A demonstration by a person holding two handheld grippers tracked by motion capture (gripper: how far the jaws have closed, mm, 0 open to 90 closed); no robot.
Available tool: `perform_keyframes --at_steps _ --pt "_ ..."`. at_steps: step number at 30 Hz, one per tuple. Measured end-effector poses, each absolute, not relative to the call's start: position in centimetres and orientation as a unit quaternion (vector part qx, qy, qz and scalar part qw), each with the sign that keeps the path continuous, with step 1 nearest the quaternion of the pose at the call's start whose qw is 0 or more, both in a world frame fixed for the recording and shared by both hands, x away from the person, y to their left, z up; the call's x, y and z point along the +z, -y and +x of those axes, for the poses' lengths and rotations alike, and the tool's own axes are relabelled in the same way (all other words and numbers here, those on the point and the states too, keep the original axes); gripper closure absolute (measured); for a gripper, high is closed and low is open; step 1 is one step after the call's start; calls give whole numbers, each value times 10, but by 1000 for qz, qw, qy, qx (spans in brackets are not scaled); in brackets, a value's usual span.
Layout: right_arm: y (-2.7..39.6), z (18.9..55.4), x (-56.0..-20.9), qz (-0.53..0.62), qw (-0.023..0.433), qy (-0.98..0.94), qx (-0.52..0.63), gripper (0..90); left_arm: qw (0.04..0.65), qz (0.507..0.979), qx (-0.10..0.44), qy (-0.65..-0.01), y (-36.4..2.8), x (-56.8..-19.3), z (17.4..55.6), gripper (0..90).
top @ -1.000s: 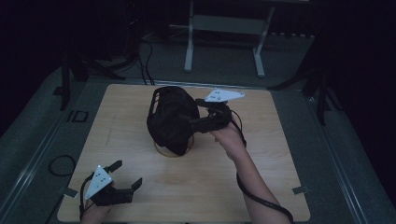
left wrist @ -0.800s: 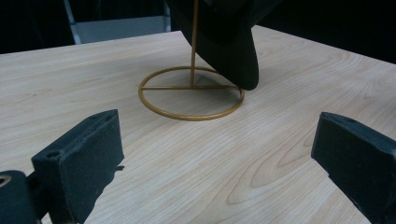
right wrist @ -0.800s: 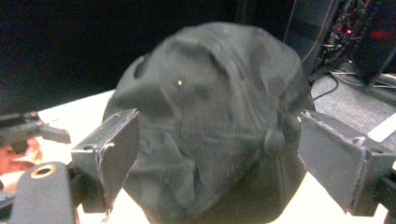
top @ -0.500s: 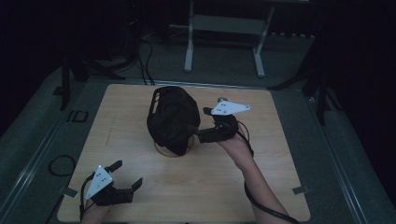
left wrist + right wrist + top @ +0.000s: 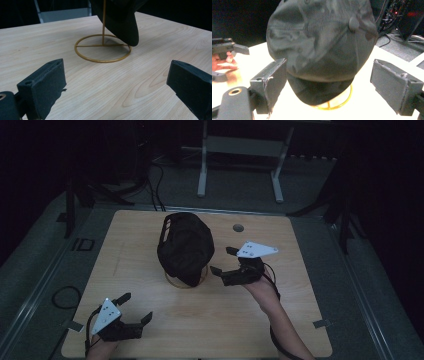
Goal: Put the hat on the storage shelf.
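A black cap (image 5: pixel 186 247) sits on a gold wire stand (image 5: pixel 103 47) on the counter (image 5: pixel 150 320). The right gripper (image 5: pixel 222 261) hovers just beside it, jaws wide apart and empty. The left gripper (image 5: pixel 134 308) rests near the counter's front edge, jaws likewise wide and empty.

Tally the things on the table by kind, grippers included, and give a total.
Black cap: 1
Gold wire stand under the cap: 1
Handheld grippers: 2, the left gripper near the front edge and the right gripper beside the cap, both with jaws apart
Total: 4
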State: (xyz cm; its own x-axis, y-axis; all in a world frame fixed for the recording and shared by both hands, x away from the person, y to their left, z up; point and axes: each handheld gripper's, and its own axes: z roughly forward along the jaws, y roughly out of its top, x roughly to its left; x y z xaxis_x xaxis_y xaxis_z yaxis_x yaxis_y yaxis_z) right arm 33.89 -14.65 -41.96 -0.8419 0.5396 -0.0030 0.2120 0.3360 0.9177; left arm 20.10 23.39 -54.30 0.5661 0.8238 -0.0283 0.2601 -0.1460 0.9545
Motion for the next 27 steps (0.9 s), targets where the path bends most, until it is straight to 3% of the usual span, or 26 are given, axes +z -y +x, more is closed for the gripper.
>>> perform_keyframes --at_steps 27 --pt "188 305 -496 236 108 -818 513 138 530 709 264 -384 -234 -547 202 25"
